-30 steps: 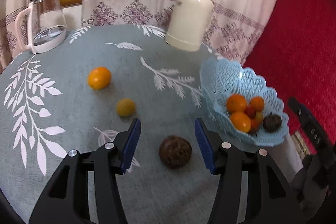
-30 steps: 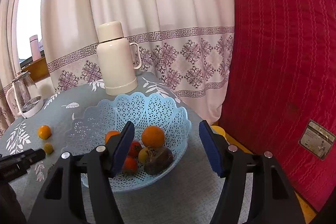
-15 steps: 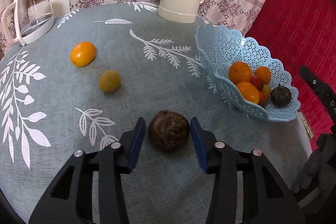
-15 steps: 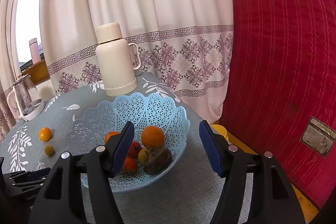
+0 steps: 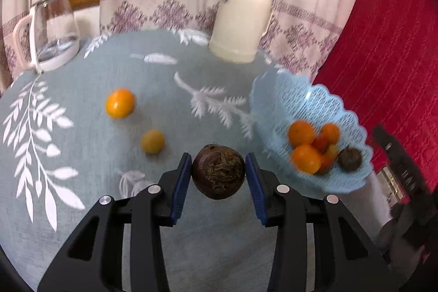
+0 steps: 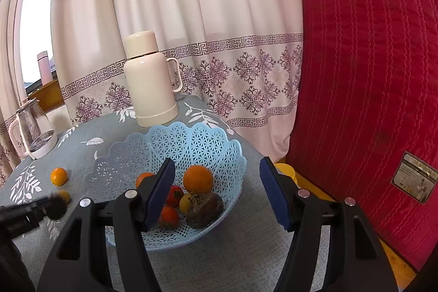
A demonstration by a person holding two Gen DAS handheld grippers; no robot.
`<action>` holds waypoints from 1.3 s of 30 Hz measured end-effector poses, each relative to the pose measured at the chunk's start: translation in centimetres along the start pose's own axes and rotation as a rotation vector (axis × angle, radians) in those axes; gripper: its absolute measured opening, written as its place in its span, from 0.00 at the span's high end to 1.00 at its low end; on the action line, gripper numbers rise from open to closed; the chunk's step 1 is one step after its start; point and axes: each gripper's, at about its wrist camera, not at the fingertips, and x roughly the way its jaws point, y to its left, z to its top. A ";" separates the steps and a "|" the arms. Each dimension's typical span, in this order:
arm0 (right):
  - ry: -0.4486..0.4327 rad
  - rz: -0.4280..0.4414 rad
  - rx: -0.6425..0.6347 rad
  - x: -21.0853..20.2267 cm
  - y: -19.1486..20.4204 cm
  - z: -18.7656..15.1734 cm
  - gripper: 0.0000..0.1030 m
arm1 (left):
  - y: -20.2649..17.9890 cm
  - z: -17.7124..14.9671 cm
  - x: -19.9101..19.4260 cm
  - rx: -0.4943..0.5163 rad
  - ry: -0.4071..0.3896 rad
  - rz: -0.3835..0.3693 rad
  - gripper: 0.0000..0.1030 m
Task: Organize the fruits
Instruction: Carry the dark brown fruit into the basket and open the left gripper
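Note:
My left gripper (image 5: 218, 176) is shut on a dark brown wrinkled fruit (image 5: 218, 171) and holds it above the table. An orange (image 5: 120, 103) and a small yellow fruit (image 5: 152, 141) lie on the teal cloth to the left. The light-blue lattice basket (image 5: 306, 103) at right holds several oranges, small red and yellow fruits and another dark fruit (image 5: 349, 159). My right gripper (image 6: 217, 188) is open and empty over the near side of the basket (image 6: 191, 138). The left gripper with its fruit shows blurred at the left edge of the right wrist view (image 6: 53, 207).
A cream thermos (image 5: 242, 12) stands at the back of the table, a glass kettle (image 5: 53, 29) at the back left. A red quilted surface (image 6: 369, 73) rises on the right. Curtains hang behind. The table edge runs close behind the basket.
My left gripper closed on the dark brown fruit and lifted it off the cloth. The right gripper stayed still and open.

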 end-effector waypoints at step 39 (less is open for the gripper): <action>-0.005 -0.003 0.006 0.0 -0.4 -0.1 0.35 | -0.3 3.1 1.2 -0.019 -0.072 0.012 0.30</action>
